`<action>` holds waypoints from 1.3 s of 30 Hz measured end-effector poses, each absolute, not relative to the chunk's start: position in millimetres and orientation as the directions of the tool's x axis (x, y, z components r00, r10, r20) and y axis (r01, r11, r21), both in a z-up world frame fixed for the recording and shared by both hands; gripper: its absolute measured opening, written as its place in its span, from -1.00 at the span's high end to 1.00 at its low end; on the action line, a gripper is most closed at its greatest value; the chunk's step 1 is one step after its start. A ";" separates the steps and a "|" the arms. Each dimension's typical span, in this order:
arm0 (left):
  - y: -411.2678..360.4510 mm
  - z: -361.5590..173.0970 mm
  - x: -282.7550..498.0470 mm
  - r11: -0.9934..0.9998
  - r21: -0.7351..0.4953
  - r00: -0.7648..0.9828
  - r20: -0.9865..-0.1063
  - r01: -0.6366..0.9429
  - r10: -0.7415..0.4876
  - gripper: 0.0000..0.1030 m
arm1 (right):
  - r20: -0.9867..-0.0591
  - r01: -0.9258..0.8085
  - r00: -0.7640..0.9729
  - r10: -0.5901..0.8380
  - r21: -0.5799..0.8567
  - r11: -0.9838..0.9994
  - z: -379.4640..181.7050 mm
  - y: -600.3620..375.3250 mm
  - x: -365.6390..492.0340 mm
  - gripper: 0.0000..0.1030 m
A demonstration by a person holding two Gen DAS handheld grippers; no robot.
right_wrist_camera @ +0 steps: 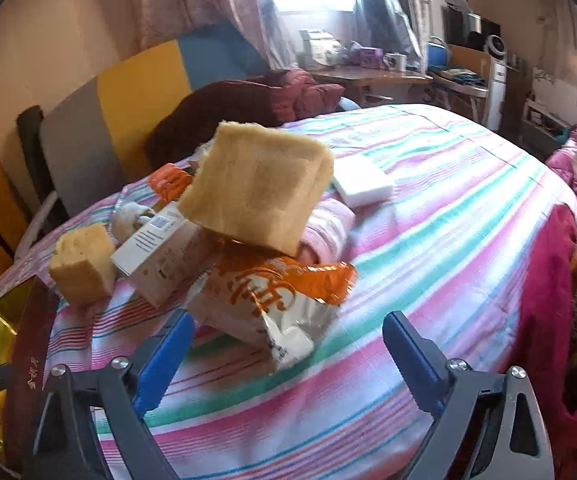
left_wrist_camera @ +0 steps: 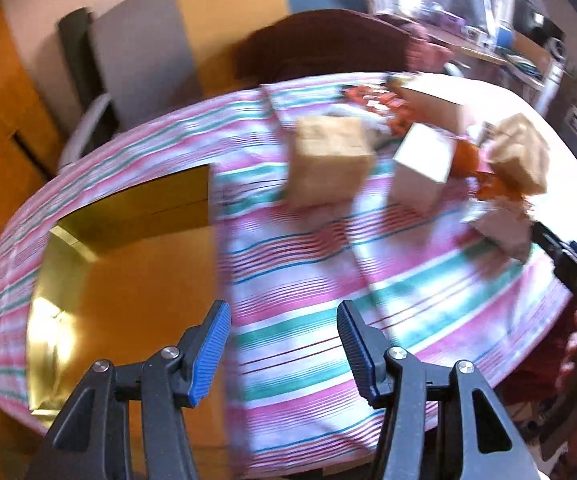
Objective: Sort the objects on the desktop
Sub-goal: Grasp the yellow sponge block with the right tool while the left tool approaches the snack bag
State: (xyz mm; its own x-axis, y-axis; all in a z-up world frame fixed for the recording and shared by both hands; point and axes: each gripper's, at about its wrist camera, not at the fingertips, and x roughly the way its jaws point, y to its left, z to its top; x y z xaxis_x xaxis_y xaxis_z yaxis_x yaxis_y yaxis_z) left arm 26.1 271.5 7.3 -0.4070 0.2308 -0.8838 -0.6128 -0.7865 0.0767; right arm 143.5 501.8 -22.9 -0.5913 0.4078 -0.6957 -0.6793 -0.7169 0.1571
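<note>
We're looking down over the striped cloth on the desk, and at nine o'clock in the left wrist view sits the gold-lined box, open and lying on the cloth. Our left claw hangs above the box's right edge, blue pads parted and nothing between them. Swinging to the right wrist view, at eight o'clock there's the small tan sponge block standing on the cloth, and just beside it, toward the centre, the white carton lying tilted. At the centre sits the orange-and-white snack bag, crumpled, with the big tan sponge perched on top of the pile. Behind the big sponge, at one o'clock, we spot the white foam block flat on the cloth. Our right claw is spread wide at six o'clock, empty, its pads either side of the bag's near corner and not touching it.
</note>
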 end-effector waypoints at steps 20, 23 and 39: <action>312.5 -16.6 25.6 -0.764 -0.029 -0.312 -0.902 -0.645 0.298 -0.09 | -0.721 -0.425 -0.688 0.082 0.309 -0.851 -50.3 476.8 119.5 -0.56; 304.7 -18.6 24.9 -0.770 -0.072 -0.295 -0.898 -0.634 0.327 -0.09 | -0.686 -0.416 -0.716 0.129 0.271 -0.868 -33.0 475.5 135.3 -0.58; 329.2 -22.2 51.3 -0.683 -0.247 -0.141 -0.877 -0.687 0.459 -0.09 | -0.626 -0.524 -0.760 0.174 0.433 -0.733 -28.1 545.5 115.9 -0.32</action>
